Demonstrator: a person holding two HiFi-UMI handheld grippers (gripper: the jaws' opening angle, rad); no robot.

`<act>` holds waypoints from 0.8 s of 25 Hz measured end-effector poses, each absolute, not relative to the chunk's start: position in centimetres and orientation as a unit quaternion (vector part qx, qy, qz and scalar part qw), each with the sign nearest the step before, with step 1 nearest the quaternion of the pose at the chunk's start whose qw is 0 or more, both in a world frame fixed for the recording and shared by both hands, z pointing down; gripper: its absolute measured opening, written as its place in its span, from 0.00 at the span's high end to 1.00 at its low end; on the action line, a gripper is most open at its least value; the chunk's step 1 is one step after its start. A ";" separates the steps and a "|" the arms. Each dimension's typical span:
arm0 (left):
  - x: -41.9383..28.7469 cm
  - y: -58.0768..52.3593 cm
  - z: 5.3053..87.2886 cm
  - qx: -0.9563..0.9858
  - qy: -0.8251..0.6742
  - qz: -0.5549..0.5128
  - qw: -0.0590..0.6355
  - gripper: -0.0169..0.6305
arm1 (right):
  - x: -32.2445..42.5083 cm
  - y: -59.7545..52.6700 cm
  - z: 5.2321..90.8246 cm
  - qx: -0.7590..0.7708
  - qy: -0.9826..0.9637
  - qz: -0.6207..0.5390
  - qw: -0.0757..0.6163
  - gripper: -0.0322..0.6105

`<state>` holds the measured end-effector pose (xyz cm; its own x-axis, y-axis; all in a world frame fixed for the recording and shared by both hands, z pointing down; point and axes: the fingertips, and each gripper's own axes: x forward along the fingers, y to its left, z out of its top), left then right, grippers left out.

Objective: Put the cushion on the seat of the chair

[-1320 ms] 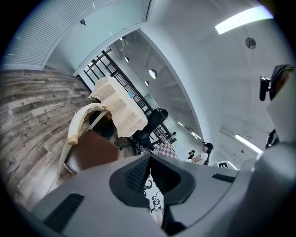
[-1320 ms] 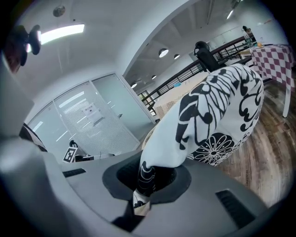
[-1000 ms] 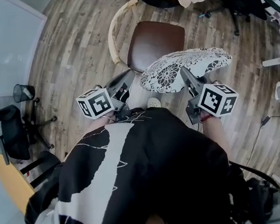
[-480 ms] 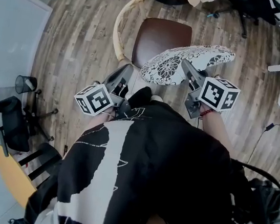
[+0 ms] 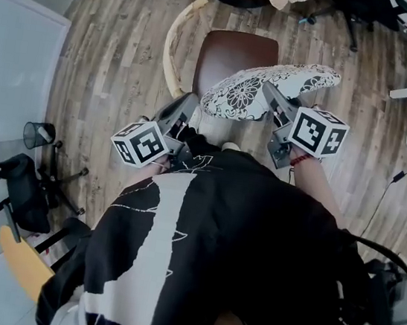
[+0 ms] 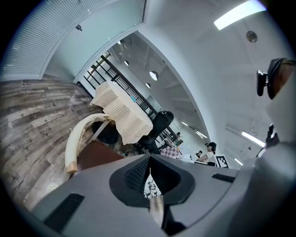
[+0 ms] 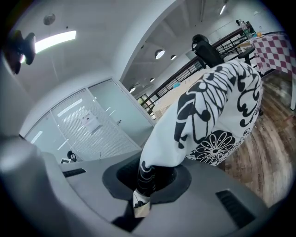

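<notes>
Spanning the gap between the two hand-held grippers, the oval padded white cushion with black floral print [image 5: 262, 91] hangs in the air over the near right corner of the seat. Its long axis runs from lower left to upper right in the head view, and its right end reaches past the seat's edge. The left gripper [image 5: 187, 111] has its jaws pressed together on a thin fold of the printed fabric at the cushion's left end. The right gripper [image 5: 268, 92] is clamped on a bunched edge, from which the cushion billows upward in the right gripper view. The chair [image 5: 234, 53], with a dark brown seat and a pale curved wooden backrest [image 5: 176, 49], stands on a grey-brown plank floor [image 5: 121, 56]. A black mesh waste bin [image 5: 36, 134] stands at the left; its contents are too small to make out. The person's black-and-white garment [image 5: 205, 256] fills the lower head view and hides most of both arms.
</notes>
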<state>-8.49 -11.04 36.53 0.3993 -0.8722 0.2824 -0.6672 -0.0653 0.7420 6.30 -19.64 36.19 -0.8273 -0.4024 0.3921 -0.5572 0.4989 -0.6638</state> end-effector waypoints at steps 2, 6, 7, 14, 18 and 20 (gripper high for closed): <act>-9.1 -11.8 36.6 0.723 -0.531 -0.117 0.425 0.95 | 6.0 -20.3 36.6 0.288 -0.855 0.421 0.089 0.90; -11.4 -14.3 36.8 0.728 -0.519 -0.106 0.436 0.95 | 4.2 -22.2 36.4 0.308 -0.847 0.425 0.087 0.90; -12.0 -15.2 36.8 0.730 -0.513 -0.102 0.439 0.95 | 3.7 -23.0 36.3 0.313 -0.844 0.426 0.086 0.90; -15.5 -20.2 37.3 0.747 -0.483 -0.080 0.450 0.95 | 0.2 -26.0 37.6 0.335 -0.825 0.448 0.084 0.90; -17.8 -22.6 37.8 0.755 -0.466 -0.064 0.457 0.95 | -1.9 -27.6 38.7 0.343 -0.813 0.464 0.082 0.90; -19.4 -24.0 37.8 0.757 -0.463 -0.062 0.457 0.95 | -2.8 -28.9 38.8 0.359 -0.808 0.461 0.077 0.90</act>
<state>-19.38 -24.05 37.80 0.5640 -0.7576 0.3285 -0.6437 -0.1542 0.7496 -2.84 -28.94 38.75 -0.7310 -0.5086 0.4550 -0.6506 0.3182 -0.6895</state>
